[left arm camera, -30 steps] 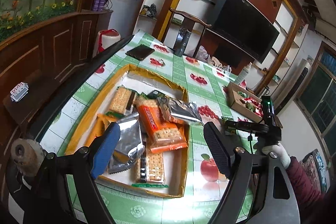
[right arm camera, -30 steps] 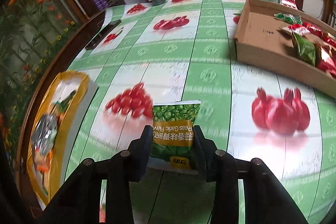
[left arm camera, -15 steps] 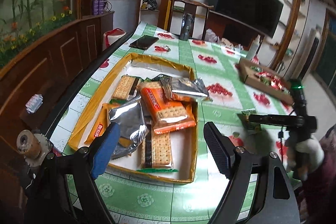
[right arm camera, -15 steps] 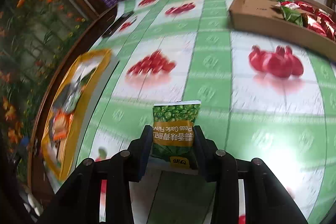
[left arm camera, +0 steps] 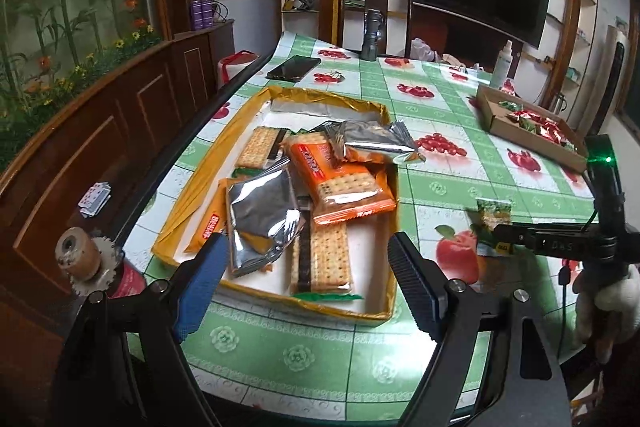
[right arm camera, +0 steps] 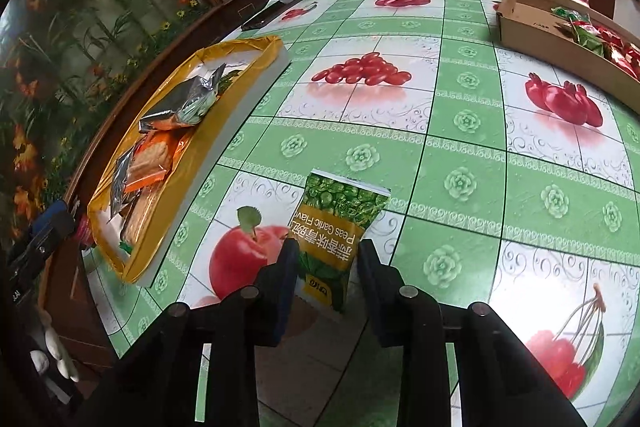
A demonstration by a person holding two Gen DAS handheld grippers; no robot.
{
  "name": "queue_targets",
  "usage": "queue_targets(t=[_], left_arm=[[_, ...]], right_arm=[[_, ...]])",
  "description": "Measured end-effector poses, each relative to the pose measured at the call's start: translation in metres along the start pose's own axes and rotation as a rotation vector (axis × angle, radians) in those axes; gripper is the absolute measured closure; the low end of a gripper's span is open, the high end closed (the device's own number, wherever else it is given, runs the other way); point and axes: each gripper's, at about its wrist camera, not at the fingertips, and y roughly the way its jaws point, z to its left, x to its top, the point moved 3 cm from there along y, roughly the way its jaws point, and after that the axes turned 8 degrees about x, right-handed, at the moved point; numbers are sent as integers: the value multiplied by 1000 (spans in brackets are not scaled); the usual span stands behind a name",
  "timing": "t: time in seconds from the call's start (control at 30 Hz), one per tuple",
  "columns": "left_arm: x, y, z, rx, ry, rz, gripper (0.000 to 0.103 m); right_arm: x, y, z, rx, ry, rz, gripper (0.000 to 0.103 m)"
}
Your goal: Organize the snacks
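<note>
Tablecloth (right arm camera: 460, 155): showing green/white checks w/ red fruit prints. Pea packet (right arm camera: 336, 227): showing green top, mustard-yellow band. Tray (left arm camera: 192, 187): displaying yellow-gold rim, white floor. Cracker pack (left arm camera: 344, 183): showing orange. Foil pouches (left arm camera: 260, 211): reflecting silver. Cardboard box (right arm camera: 532, 35): showing brown, holding red/green packets.

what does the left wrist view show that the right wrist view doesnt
Only the left wrist view: the tv, playing cards, the open left gripper.

Only the right wrist view: the pea packet's label, tilted between the right gripper fingers, whose jaws have just been closing.

Both: yellow tray of cracker packs, cardboard box, phone, pea packet.
</note>
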Motion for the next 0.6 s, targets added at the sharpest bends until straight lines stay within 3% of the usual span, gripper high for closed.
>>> queue_targets(t=[0.27,0.37,0.43,0.47,0.53,0.6], left_arm=[[-3,-7,0,31,12,-34,21],[2,-35,5,90,-13,-184,21],[5,-64,9,85,-43,-307,14],[5,-74,10,70,-55,-344,1],[2,-85,15,61,-90,-403,0],[1,-84,20,88,-111,-407,0]], right_arm=[[-11,-19,5,-43,8,-50,68],[-16,-37,33,-50,-78,-120,63],[-20,-47,58,-53,-156,-171,50],[-21,-51,66,-51,-182,-188,48],[-25,-52,85,-36,-228,-207,44],[-26,-49,95,-12,-244,-197,45]])
